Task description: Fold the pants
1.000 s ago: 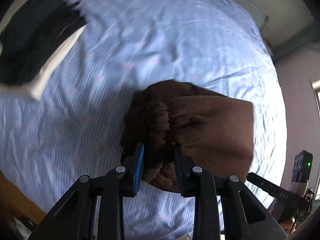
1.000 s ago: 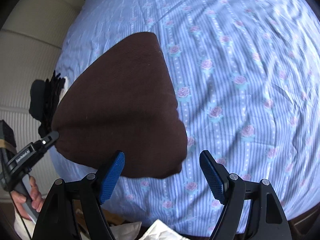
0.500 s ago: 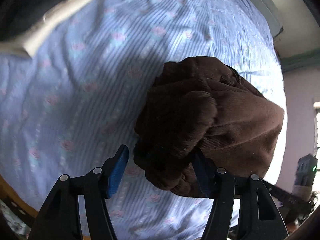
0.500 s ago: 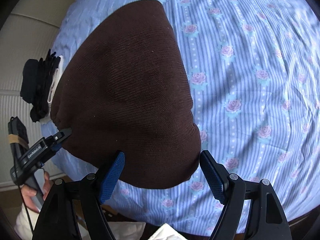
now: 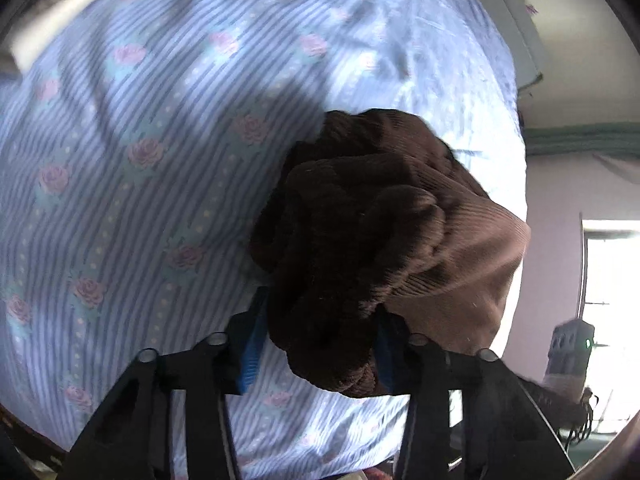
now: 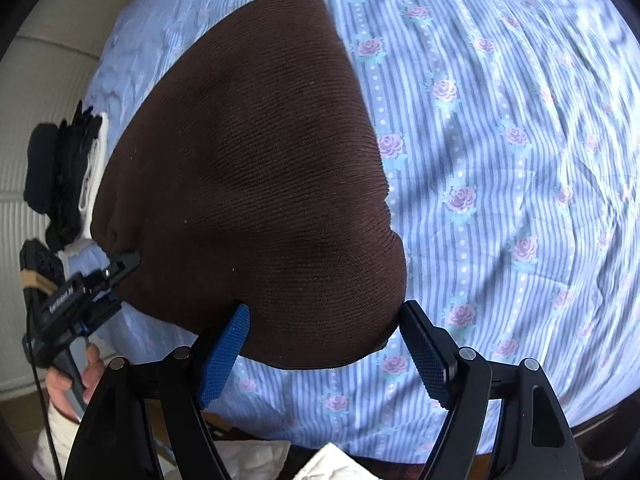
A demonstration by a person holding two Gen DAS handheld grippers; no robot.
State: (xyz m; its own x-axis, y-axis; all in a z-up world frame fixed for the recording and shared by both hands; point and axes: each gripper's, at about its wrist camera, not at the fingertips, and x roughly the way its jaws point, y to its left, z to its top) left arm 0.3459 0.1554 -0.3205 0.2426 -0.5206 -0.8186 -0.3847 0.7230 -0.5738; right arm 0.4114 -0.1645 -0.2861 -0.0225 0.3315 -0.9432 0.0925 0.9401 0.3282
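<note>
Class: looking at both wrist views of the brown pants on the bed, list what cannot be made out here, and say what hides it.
- Left wrist view: the right pad of the left tongs is buried in the bunched pants, so its contact is hidden.
- Right wrist view: the sheet under the pants is covered.
- Right wrist view: the dark pile at the left rim is too small and distorted to identify.
- Left wrist view: the right tongs are cut off by the edge.
</note>
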